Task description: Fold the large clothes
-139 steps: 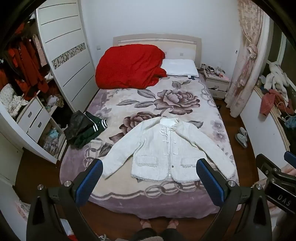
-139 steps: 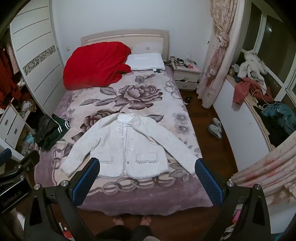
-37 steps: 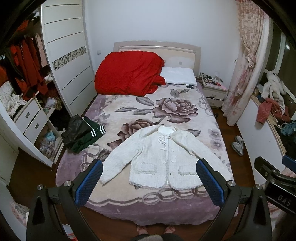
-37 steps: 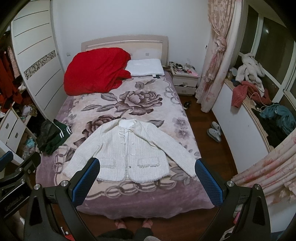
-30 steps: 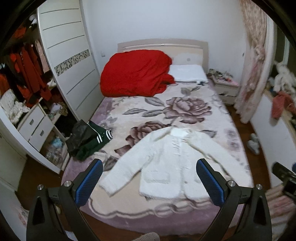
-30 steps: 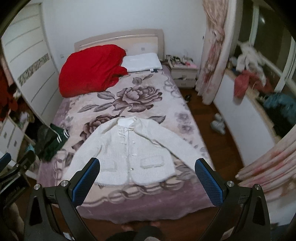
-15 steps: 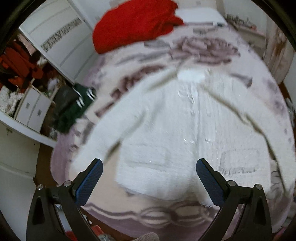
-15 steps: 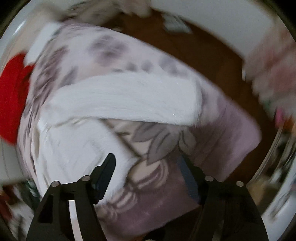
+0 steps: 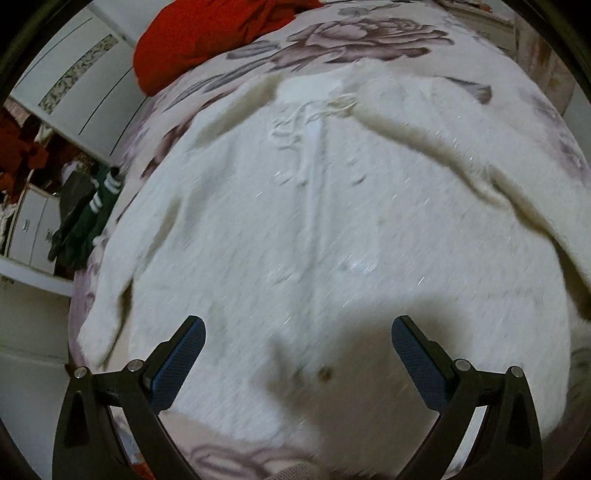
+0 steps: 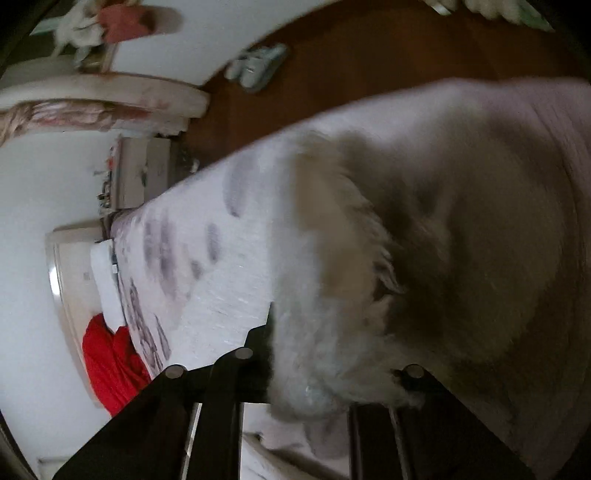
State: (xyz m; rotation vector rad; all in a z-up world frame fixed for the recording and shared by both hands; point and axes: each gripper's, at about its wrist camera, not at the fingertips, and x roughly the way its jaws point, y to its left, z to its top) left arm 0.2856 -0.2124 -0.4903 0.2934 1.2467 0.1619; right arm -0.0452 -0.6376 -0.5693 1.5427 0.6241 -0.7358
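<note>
A white fuzzy jacket lies spread face up on the floral bed blanket. My left gripper is open, its blue pads wide apart, close above the jacket's lower front near the hem. In the right wrist view the camera is rolled sideways; my right gripper is closed down on the white sleeve end, whose fluffy cloth bunches between the fingers and hides their tips.
A red quilt lies at the head of the bed, also in the right wrist view. Dark green clothing hangs off the bed's left edge by white drawers. A nightstand, slippers and wooden floor lie to the right.
Both grippers dropped from high above the bed foot down to the jacket. The right one swung to the right sleeve, rolled sideways and closed on its end. The left stayed open.
</note>
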